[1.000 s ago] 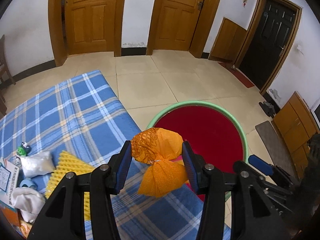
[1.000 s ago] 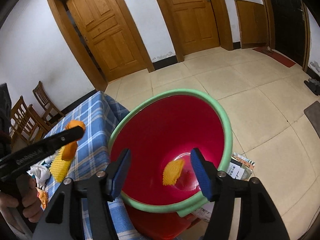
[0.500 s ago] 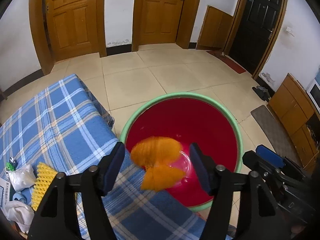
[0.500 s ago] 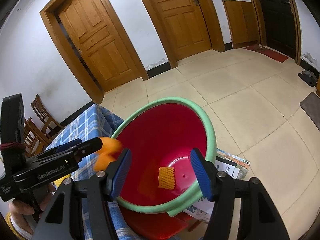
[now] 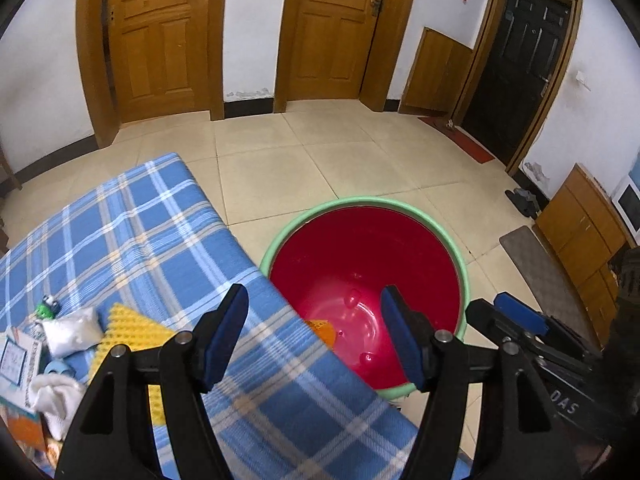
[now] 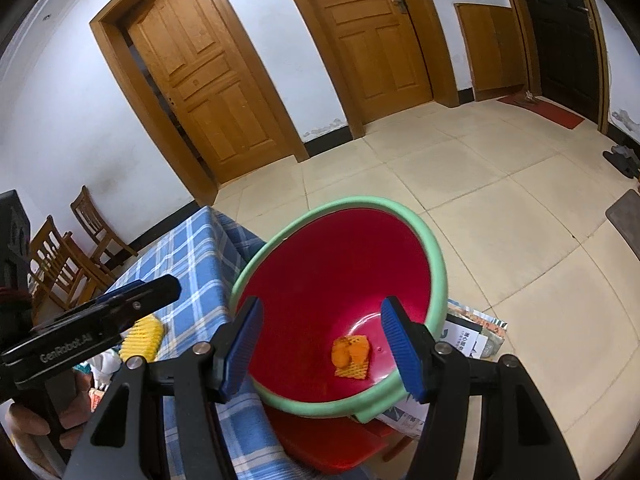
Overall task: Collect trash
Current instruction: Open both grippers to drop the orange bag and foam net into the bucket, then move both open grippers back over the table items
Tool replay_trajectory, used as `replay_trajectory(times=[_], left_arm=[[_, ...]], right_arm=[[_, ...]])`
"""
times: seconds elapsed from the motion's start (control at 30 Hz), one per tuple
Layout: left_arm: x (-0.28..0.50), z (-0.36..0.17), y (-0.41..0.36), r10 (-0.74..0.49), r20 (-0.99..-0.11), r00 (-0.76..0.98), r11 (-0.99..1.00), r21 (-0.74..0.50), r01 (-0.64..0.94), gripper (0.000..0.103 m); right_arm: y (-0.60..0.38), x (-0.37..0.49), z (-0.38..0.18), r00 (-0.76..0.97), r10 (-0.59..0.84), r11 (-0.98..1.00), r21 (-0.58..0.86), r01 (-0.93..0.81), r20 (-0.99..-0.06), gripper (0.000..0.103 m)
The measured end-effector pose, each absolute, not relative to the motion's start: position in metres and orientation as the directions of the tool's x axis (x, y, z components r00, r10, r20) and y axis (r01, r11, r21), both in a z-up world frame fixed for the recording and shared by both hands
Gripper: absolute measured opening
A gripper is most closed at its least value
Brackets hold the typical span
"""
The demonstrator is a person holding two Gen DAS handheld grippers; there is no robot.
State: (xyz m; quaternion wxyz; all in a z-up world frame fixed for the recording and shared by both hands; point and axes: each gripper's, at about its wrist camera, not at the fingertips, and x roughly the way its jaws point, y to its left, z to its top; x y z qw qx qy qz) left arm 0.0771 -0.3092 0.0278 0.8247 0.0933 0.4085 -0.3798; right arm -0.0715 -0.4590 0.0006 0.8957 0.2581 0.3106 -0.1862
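A red bin with a green rim [image 5: 360,204] [image 6: 438,268] stands beside the blue plaid table [image 5: 132,240] [image 6: 188,256]. Orange foam-net trash [image 6: 351,356] lies on its bottom; a corner shows in the left wrist view [image 5: 322,330]. My left gripper [image 5: 314,336] is open and empty over the table edge near the bin; it also shows in the right wrist view [image 6: 104,316]. My right gripper [image 6: 322,350] is open and empty just in front of the bin. A yellow foam net [image 5: 128,336] [image 6: 144,336], a white bag [image 5: 72,330] and white cloth [image 5: 54,396] lie on the table.
A green toy [image 5: 46,308] and printed paper [image 5: 16,360] lie at the table's left. Papers [image 6: 472,336] lie on the tiled floor by the bin. Wooden chairs [image 6: 68,252] stand at the wall. Shoes [image 5: 524,200] and a mat [image 5: 540,272] are at right.
My left gripper opened and let go of the orange foam net, which fell into the red bin. The left gripper then drew back over the table.
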Motion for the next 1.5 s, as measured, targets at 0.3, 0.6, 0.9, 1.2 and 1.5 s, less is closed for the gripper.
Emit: replay_trajectory(times=[0.3,0.6,0.9,1.2,1.5], left_arm=[[0.070,0.049,-0.263,-0.531,-0.732,0.426,0.743,-0.161,0.650,0.068],[0.064,0.071,-0.202,-0.489,-0.709,0.508,0.815,-0.165,0.555,0.068],[0.053,0.087,-0.132,-0.435,-0.674,0.597,0.877,-0.167,0.450,0.068],[0.047,0.091,-0.055,-0.325,-0.658,0.679,0.943,-0.170,0.287,0.068],[0.062,0.057,0.002,-0.223,-0.704,0.675,0.974,-0.181,0.133,0.068]], right_arm=[[-0.435,-0.065,0.014,0.754,-0.123,0.833,0.346,0.431,-0.645,0.064],[-0.400,-0.059,0.036,0.777,-0.048,0.876,0.347,0.335,-0.628,0.064],[-0.358,-0.056,0.057,0.783,0.006,0.907,0.333,0.257,-0.621,0.065],[-0.319,-0.048,0.064,0.772,0.092,0.926,0.339,0.165,-0.629,0.066],[-0.287,-0.016,0.047,0.731,0.141,0.945,0.311,0.102,-0.668,0.066]])
